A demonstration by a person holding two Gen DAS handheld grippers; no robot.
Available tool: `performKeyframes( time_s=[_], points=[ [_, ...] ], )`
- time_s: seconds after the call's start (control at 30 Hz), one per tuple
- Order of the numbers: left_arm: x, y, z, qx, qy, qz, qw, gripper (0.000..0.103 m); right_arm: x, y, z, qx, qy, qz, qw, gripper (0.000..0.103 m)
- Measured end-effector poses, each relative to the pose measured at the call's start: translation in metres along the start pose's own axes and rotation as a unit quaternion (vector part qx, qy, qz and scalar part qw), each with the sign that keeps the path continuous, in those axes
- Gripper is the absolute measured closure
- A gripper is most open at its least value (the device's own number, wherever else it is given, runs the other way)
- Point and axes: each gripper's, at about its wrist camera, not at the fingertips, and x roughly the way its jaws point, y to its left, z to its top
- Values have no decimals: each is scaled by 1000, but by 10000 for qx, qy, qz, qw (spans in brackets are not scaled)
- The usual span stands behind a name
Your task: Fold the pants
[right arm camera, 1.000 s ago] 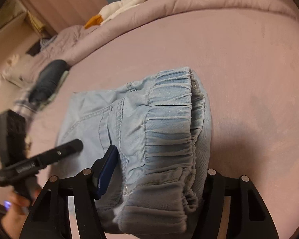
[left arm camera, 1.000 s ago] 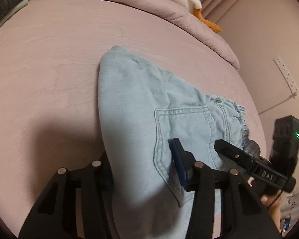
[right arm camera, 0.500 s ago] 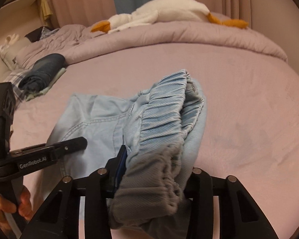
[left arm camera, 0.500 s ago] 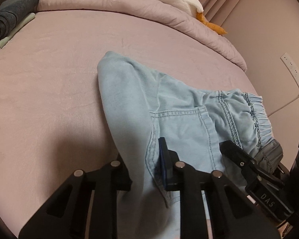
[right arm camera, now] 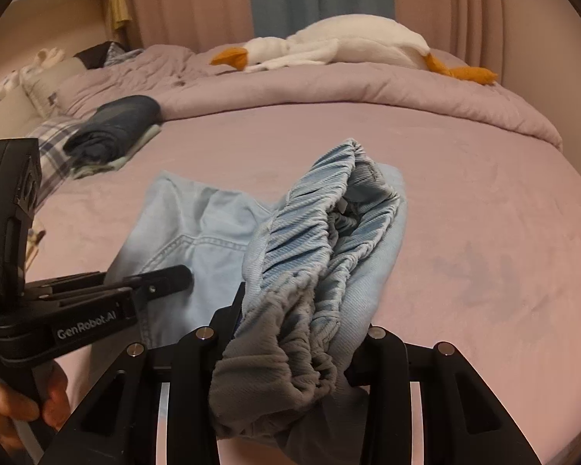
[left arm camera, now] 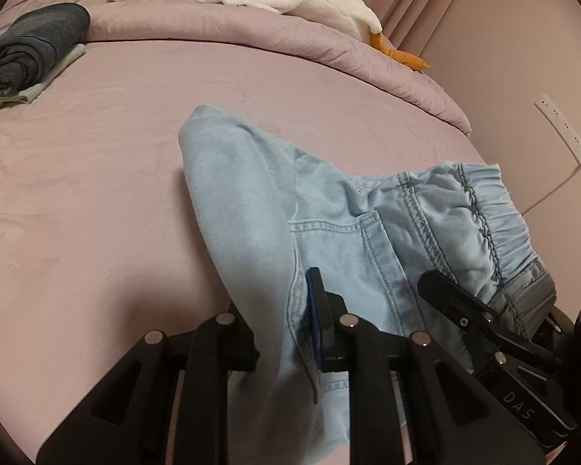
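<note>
Covering the bed, one mauve sheet; folded dark garment left, one plush goose on the duvet. One pair of light-blue pants, long axis running away from the cameras. Left gripper and right gripper each clamped on cloth, waistband bunched.

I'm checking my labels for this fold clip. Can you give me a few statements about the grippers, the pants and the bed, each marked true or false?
1. The right gripper is clamped on the elastic waistband of the pants. True.
2. The left gripper is open and clear of the fabric. False: it is shut on the denim by the back pocket.
3. A white plush goose lies on the duvet. True.
4. The pants are dark grey. False: light blue.
</note>
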Motion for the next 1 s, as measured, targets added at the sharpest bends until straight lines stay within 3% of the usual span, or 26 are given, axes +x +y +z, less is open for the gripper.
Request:
performKeyframes(
  time_s=[0.6,1.0],
  points=[
    [-65,10,-29,-85,-523,130,9985,85,-34,54,-5,-721,-361,90,9967,63],
    [-106,37,-56,-472,-827,320,9949,85,-46,101,-10,-1314,-598,346,9889,63]
  ],
)
